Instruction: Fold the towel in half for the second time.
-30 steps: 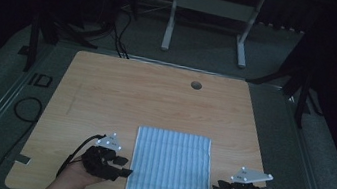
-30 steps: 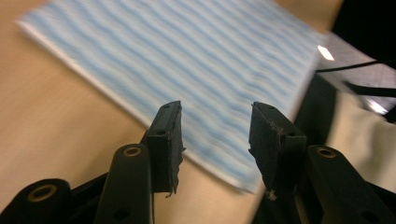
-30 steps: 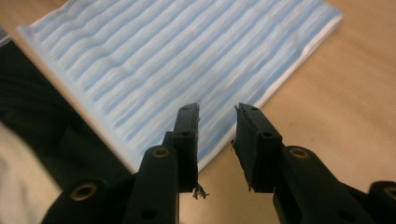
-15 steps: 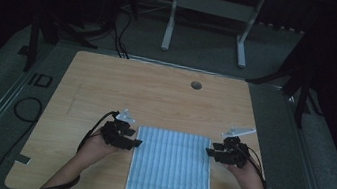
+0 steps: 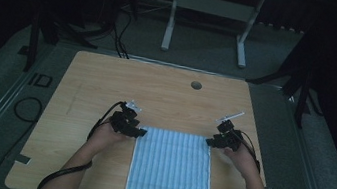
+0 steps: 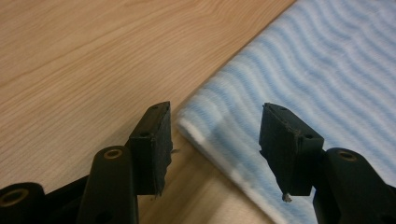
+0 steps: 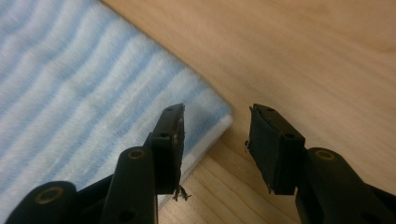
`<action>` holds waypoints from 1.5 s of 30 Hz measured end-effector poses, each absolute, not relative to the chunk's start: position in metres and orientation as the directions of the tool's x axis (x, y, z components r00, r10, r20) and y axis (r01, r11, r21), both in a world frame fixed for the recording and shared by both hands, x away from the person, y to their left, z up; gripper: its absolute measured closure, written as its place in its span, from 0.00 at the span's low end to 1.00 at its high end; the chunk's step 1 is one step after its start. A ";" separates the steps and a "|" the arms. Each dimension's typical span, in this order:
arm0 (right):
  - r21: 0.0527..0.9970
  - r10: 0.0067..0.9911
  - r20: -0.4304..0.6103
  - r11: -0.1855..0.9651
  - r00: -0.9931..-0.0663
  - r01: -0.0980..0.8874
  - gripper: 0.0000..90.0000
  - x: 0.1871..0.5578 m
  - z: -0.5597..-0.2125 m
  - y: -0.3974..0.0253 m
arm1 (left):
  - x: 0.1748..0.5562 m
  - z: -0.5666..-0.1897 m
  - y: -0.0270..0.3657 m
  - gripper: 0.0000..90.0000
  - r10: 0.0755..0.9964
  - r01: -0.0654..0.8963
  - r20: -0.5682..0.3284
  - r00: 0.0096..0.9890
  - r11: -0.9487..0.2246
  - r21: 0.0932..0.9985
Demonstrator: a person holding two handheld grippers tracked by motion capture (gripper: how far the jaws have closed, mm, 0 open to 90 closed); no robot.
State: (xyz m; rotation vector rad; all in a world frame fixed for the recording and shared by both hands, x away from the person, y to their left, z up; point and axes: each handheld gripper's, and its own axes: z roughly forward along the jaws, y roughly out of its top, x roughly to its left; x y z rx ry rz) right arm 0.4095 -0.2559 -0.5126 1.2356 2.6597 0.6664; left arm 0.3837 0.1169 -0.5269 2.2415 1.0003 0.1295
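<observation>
Blue-and-white striped cloth [image 5: 171, 168] lies flat on the wooden table [image 5: 98, 79], at the six o'clock side of the top, its near edge about flush with the table's near edge. In the high view the left gripper [image 5: 132, 128] sits at the cloth's ten o'clock corner and the right gripper [image 5: 216, 140] at its two o'clock corner. A second ago both hung back by the near corners, down at the person's edge; half a second ago they were already most of the way forward. So the hands have travelled up the cloth's two sides to its far corners, which I take to mean a two-handed pick of the far edge is about to start, likely a fold toward the person. A small round hole [image 5: 196, 85] in the table lies at twelve o'clock, well apart from all this.

In the left gripper view the jaws stand wide apart with nothing between the pads; the cloth's corner [image 6: 196, 122] lies in the gap just ahead of them, running off toward two o'clock, bare wood toward ten.

In the right gripper view the jaws are likewise spread and hold nothing. The other far corner [image 7: 215, 114] points into the gap between them, with cloth toward ten o'clock and wood toward two.
</observation>
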 end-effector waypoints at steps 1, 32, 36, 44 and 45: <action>0.437 0.751 0.058 0.573 -0.657 0.693 0.63 0.410 -0.515 -0.255 | 0.385 -0.528 0.117 0.49 0.689 0.629 -0.178 0.703 -0.484 0.608; 0.570 0.721 -0.041 0.586 -0.692 0.576 0.97 0.399 -0.444 -0.241 | 0.379 -0.461 0.134 0.96 0.691 0.512 -0.132 0.710 -0.379 0.771; 0.631 0.697 -0.035 0.571 -0.716 0.525 0.97 0.375 -0.426 -0.243 | 0.356 -0.448 0.147 0.96 0.665 0.479 -0.125 0.736 -0.382 0.790; 0.682 0.637 -0.071 0.592 -0.767 0.429 0.97 0.306 -0.423 -0.244 | 0.292 -0.453 0.153 0.96 0.617 0.468 -0.136 0.775 -0.416 0.780; 0.680 0.630 -0.074 0.599 -0.773 0.423 0.97 0.298 -0.427 -0.244 | 0.285 -0.458 0.152 0.96 0.613 0.474 -0.140 0.778 -0.425 0.771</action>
